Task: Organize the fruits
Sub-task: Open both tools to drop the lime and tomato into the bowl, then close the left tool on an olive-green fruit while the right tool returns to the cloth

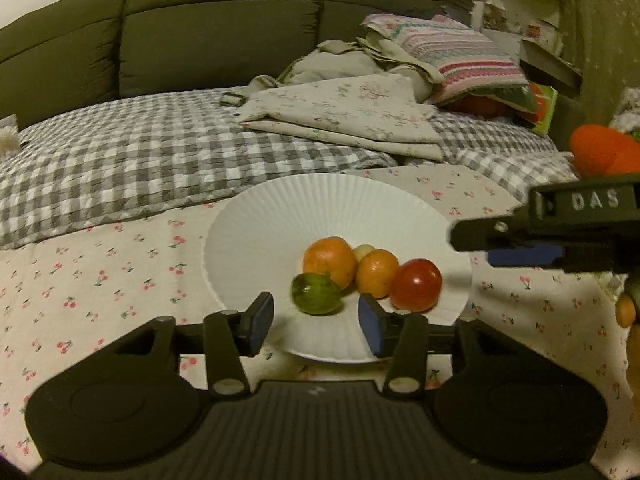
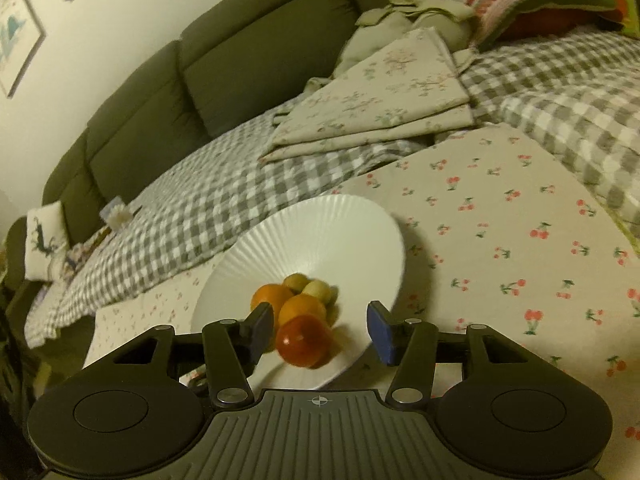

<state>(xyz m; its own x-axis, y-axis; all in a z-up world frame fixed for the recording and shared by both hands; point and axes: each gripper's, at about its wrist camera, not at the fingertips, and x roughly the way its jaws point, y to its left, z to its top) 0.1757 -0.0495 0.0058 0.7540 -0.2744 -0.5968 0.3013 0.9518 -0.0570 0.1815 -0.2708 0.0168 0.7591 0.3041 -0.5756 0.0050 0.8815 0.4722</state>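
A white fluted plate point(image 1: 280, 216) point(image 2: 320, 224) lies on a cherry-print cloth point(image 1: 100, 272). On it sit two oranges point(image 1: 329, 266) point(image 1: 377, 273), a red fruit point(image 1: 416, 285), a small pale fruit point(image 1: 365, 251) and a green fruit point(image 1: 316, 294). My left gripper point(image 1: 316, 320) is open over the plate's near rim; the green fruit lies just ahead of its blue pads, clear of both. My right gripper point(image 2: 320, 332) is open too. The red fruit point(image 2: 304, 340), blurred, sits between its jaws close to the left pad, with a wide gap to the right pad. In the left wrist view one of its fingers point(image 1: 500, 232) reaches in from the right.
A grey checked blanket point(image 1: 120, 152), a folded floral cloth point(image 1: 344, 116) and striped pillows point(image 1: 460, 48) lie behind the plate, before a dark sofa back point(image 1: 200, 40). An orange plush point(image 1: 600, 152) and another orange fruit point(image 1: 626, 310) are at the right edge.
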